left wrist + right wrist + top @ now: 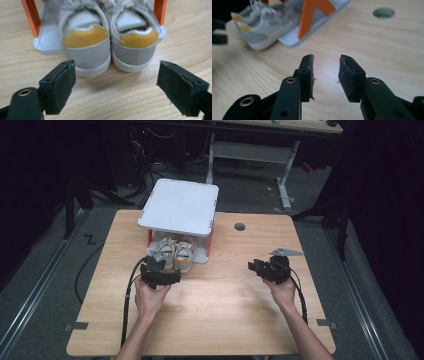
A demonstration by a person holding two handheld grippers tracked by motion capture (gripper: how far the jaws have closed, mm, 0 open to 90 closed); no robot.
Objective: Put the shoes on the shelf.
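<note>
Our left claw [117,82] gapes wide just behind the shoes [108,40], touching neither; our right claw [325,72] is narrow, empty, near the table's [225,320] right edge. The pair sits toe-in under the stand [179,207] toward the far edge, heels out. We judge them light and soft; the stiffer heels suit gripping. The left gripper view reveals yellow heel tabs; the high view shows the stand's white top.
</note>
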